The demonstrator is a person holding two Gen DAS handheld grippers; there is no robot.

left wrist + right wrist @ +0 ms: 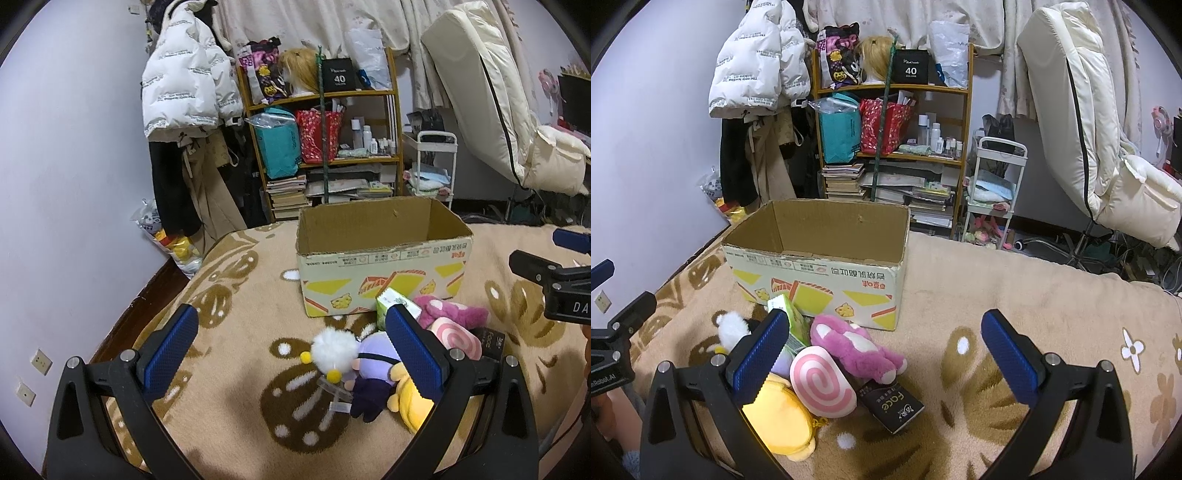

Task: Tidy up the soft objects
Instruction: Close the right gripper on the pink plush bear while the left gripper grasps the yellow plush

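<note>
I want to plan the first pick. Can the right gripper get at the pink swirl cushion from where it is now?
Probably yes. The right gripper is open and holds nothing, and the pink swirl cushion lies on top of the pile, its face uncovered. The pink plush touches its far edge, so both might be pinched together.

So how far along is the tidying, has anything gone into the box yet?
Nothing looks done: what shows of the inside of the box is bare cardboard, though its floor is hidden. Nothing is in hand either; the left gripper and right gripper are both open and hold nothing. Left to do: the pink plush, swirl cushion, yellow plush and purple doll lie piled on the blanket.
</note>
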